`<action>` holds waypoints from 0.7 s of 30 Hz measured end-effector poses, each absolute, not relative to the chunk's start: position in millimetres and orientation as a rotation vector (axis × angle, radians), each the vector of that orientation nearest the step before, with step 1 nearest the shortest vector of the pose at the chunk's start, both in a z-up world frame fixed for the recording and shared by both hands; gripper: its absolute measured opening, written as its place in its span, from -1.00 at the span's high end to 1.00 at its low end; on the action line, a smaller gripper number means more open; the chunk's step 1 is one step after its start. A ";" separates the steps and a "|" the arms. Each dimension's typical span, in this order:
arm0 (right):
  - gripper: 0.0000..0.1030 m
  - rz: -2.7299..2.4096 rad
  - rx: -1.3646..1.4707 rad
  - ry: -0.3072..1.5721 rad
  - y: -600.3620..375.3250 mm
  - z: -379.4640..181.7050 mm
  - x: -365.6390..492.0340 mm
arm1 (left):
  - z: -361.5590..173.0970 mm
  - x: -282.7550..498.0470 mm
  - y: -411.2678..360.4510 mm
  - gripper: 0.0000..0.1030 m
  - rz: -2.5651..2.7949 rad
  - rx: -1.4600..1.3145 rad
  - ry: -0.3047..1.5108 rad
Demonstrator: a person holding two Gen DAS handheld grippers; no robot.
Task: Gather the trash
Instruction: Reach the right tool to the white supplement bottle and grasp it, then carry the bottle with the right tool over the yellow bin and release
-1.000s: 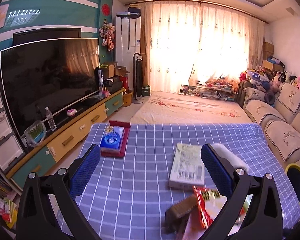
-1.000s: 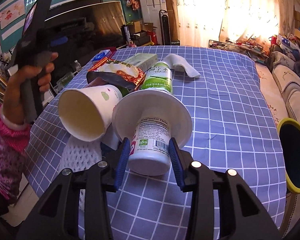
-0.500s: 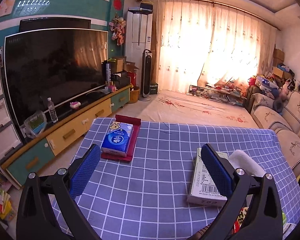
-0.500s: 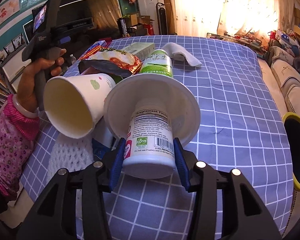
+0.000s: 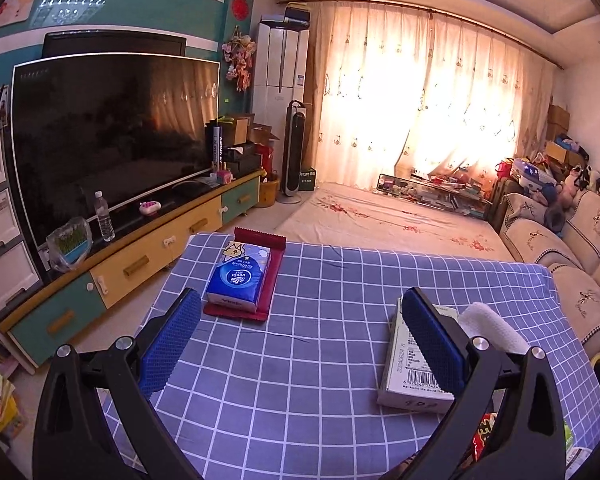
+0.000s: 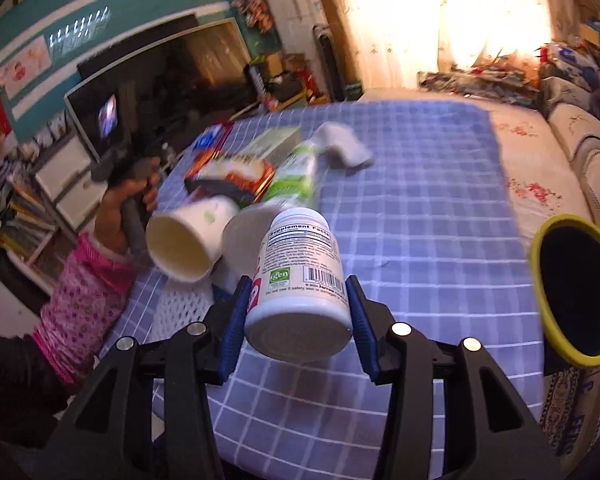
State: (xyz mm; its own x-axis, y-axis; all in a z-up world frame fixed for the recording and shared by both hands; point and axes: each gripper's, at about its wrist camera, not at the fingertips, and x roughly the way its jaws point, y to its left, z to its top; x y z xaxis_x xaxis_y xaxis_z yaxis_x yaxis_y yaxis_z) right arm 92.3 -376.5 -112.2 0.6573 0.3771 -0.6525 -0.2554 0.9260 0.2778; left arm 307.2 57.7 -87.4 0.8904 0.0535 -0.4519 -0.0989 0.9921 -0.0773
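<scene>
My right gripper [image 6: 297, 284] is shut on a white supplement bottle [image 6: 300, 264], held clear above the blue checked tablecloth [image 6: 420, 216]. Behind the bottle lie a tipped paper cup [image 6: 184, 244], a white bowl [image 6: 240, 236], a green-labelled bottle [image 6: 296, 178], a red snack bag [image 6: 236, 174], a flat box [image 6: 274, 140] and a rolled white cloth [image 6: 342, 146]. My left gripper [image 5: 300, 296] is open over bare cloth with nothing between its fingers. The flat box [image 5: 408, 364] lies partly behind its right finger. At far left in the right wrist view, a hand [image 6: 120, 216] in a pink sleeve holds that gripper.
A black bin with a yellow rim [image 6: 572, 292] stands at the table's right side. A blue tissue pack [image 5: 240, 274] rests on a red tray [image 5: 270, 284] at the far left of the table. A TV cabinet lies left, a sofa [image 5: 560, 248] right.
My right gripper has lifted the supplement bottle out of the white bowl and swung up and right. The left gripper shifted, so the snack bag slid to the lower right edge of its view.
</scene>
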 end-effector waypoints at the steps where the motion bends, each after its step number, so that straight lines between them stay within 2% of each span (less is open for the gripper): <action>1: 0.13 0.320 0.174 0.748 -389.0 -106.0 90.6 | -87.5 306.8 57.5 -0.93 0.078 -0.100 0.466; 4: 0.13 0.119 0.195 0.683 -440.5 -94.9 94.1 | -87.2 305.7 58.1 -0.93 0.073 -0.103 0.467; 7: 0.12 -0.095 0.219 0.708 -493.0 -109.9 111.6 | -87.1 305.9 57.0 -0.93 0.069 -0.100 0.470; 13: 0.13 -0.342 0.318 0.939 -584.0 -186.8 170.4 | -83.5 302.2 54.6 -0.93 0.056 -0.097 0.463; 21: 0.12 -0.461 0.412 1.152 -631.5 -264.9 211.2 | -78.1 299.4 50.0 -0.93 0.044 -0.081 0.453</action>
State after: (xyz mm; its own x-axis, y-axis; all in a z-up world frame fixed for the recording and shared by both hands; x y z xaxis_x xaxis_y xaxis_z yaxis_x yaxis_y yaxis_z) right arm 211.2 -631.5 -264.9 0.3340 -0.1351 -0.9329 0.5462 0.8343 0.0747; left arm 299.4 50.0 -78.1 0.8985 0.0241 -0.4384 -0.0599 0.9959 -0.0680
